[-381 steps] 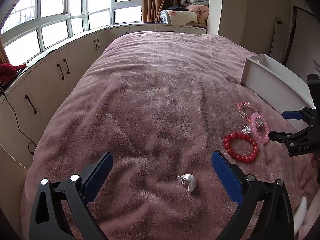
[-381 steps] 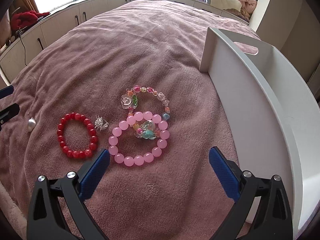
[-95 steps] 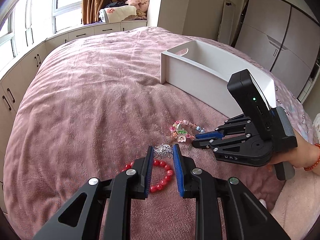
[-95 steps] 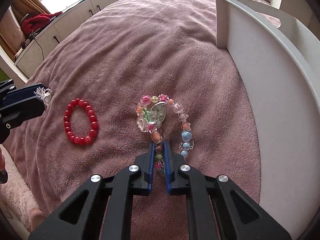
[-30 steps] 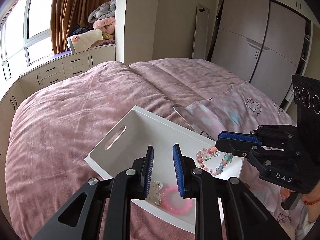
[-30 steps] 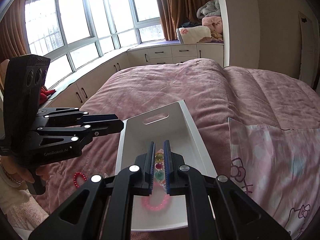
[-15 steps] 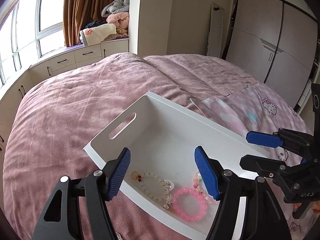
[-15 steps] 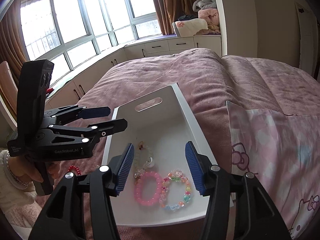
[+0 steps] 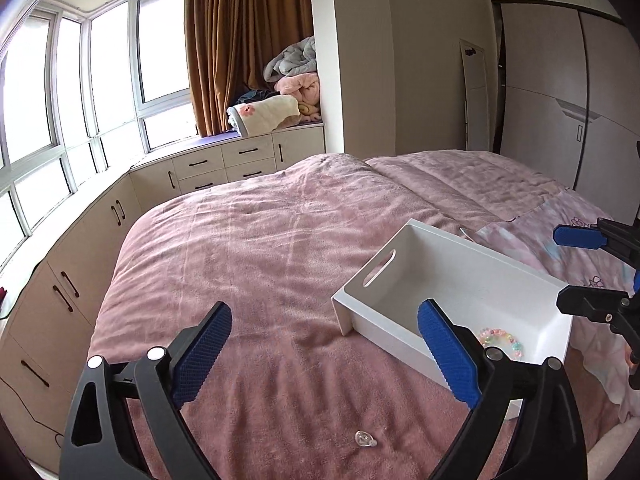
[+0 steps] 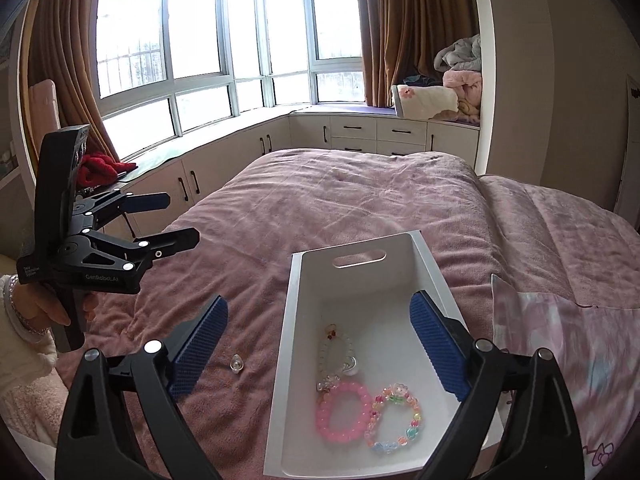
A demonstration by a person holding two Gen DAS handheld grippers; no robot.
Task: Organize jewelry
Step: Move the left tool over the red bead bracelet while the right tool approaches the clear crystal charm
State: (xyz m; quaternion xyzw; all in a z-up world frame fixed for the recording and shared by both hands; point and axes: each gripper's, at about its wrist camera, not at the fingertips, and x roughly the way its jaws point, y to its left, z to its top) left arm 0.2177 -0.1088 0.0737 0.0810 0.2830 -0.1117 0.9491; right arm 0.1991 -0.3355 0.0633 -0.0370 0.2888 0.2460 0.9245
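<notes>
A white box sits on the pink bed. It holds a pink bead bracelet, a multicolour bead bracelet and a pale bracelet with a silver flower piece. A small silver ring lies on the blanket left of the box; it shows in the left wrist view too. My left gripper is open and empty above the blanket, left of the box. My right gripper is open and empty above the box's near end. The multicolour bracelet shows in the left view.
A pink patterned pillowcase lies right of the box. Cream cabinets run along the windows left of the bed. Folded blankets sit on the window seat. A wardrobe stands at the right.
Both grippers have pulled back from the box and risen. The left gripper has swung left, so the box now sits to its right. The jewelry stays in the box.
</notes>
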